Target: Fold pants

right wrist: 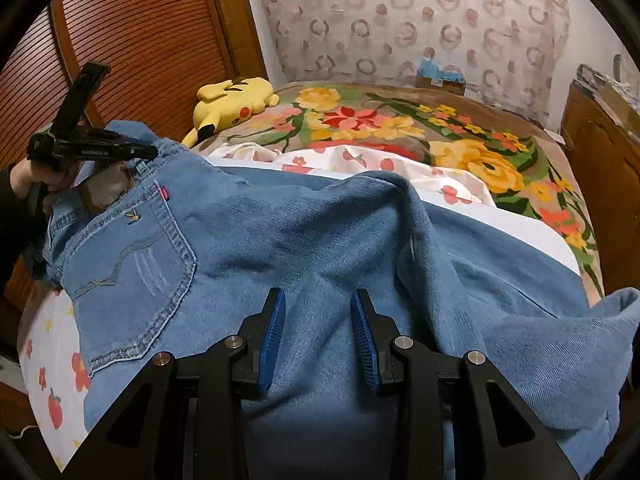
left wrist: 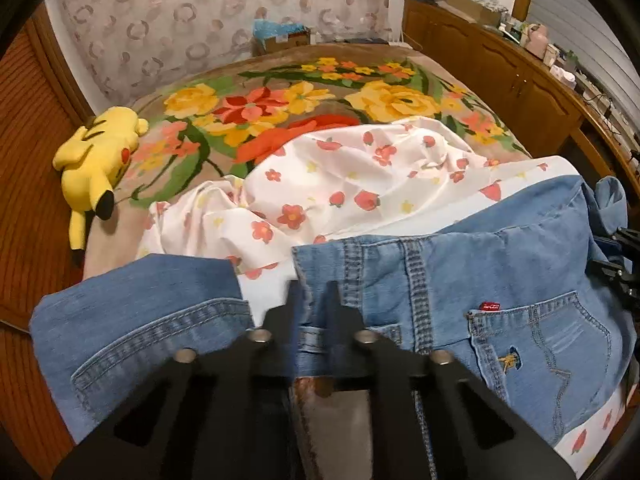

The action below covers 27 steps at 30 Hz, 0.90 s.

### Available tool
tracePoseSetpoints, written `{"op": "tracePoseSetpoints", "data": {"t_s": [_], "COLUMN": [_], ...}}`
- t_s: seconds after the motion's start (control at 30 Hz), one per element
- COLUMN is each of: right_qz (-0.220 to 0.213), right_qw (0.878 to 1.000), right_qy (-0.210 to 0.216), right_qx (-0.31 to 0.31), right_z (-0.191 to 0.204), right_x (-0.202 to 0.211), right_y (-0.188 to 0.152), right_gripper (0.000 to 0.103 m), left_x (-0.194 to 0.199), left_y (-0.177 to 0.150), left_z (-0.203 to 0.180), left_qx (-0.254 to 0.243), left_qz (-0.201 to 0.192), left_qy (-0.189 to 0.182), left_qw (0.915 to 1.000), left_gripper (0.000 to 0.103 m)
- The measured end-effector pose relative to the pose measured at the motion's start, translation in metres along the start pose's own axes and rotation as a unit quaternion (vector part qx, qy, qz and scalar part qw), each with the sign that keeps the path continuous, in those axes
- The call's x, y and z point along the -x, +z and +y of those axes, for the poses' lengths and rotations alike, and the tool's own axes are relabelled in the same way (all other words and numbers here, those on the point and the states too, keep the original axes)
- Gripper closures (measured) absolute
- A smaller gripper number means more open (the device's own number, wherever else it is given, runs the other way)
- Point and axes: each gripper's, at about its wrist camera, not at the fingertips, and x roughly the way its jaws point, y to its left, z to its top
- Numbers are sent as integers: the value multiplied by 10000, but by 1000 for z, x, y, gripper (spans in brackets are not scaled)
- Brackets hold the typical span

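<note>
Blue jeans [left wrist: 500,280] lie spread across the bed with the seat up, a back pocket with a red tab [left wrist: 540,344] showing. My left gripper [left wrist: 314,296] is shut on the waistband edge, with denim pinched between its black fingers just above the brown leather patch [left wrist: 332,412]. In the right wrist view this left gripper [right wrist: 154,152] sits at the jeans' [right wrist: 280,232] upper left corner, held by a hand [right wrist: 24,176]. My right gripper [right wrist: 318,320] stands open low over the rumpled leg fabric, with denim between its blue pads [right wrist: 276,328] but not squeezed.
A white sheet with red flowers [left wrist: 340,184] lies under the jeans on a floral blanket [left wrist: 280,100]. A yellow plush toy [left wrist: 96,152] rests at the bed's left edge. A wooden cabinet [left wrist: 500,68] runs along the right and a slatted wooden door [right wrist: 140,32] along the left.
</note>
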Motion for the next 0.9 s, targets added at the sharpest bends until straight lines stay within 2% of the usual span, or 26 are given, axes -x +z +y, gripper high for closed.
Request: {"op": "tracePoseSetpoints", "data": {"t_s": [0.2, 0.3, 0.4, 0.6, 0.7, 0.77, 0.83, 0.9], "right_qz": [-100, -199, -295, -431, -483, -496, -505, -534], "right_qw": [9999, 9997, 9995, 9988, 9984, 9981, 9979, 9974], "right_qy": [-79, -100, -130, -213, -273, -316, -374, -439], "right_qx": [-8, -33, -34, -86, -135, -161, -175, -207], "right_z": [11, 15, 17, 16, 15, 13, 13, 11], "right_x": [11, 20, 25, 34, 41, 43, 48, 52], "right_y": [-4, -6, -7, -15, -21, -25, -27, -29], "right_gripper": [67, 67, 67, 67, 67, 67, 67, 67], "left_x": [48, 74, 87, 92, 100, 107, 111, 114], "left_y": [-10, -14, -19, -25, -27, -29, -31, -32], "left_z": [7, 18, 30, 22, 9, -5, -20, -36], "left_qx": [113, 283, 396, 356, 306, 194, 62, -73], "left_qz": [-521, -784, -878, -901, -1019, -1137, -1243, -1345], "left_qy": [42, 207, 395, 333, 312, 221, 221, 104], "left_qw": [9986, 9963, 9946, 9947, 9938, 9931, 9920, 9908], "left_gripper": [100, 100, 100, 100, 90, 70, 59, 56]}}
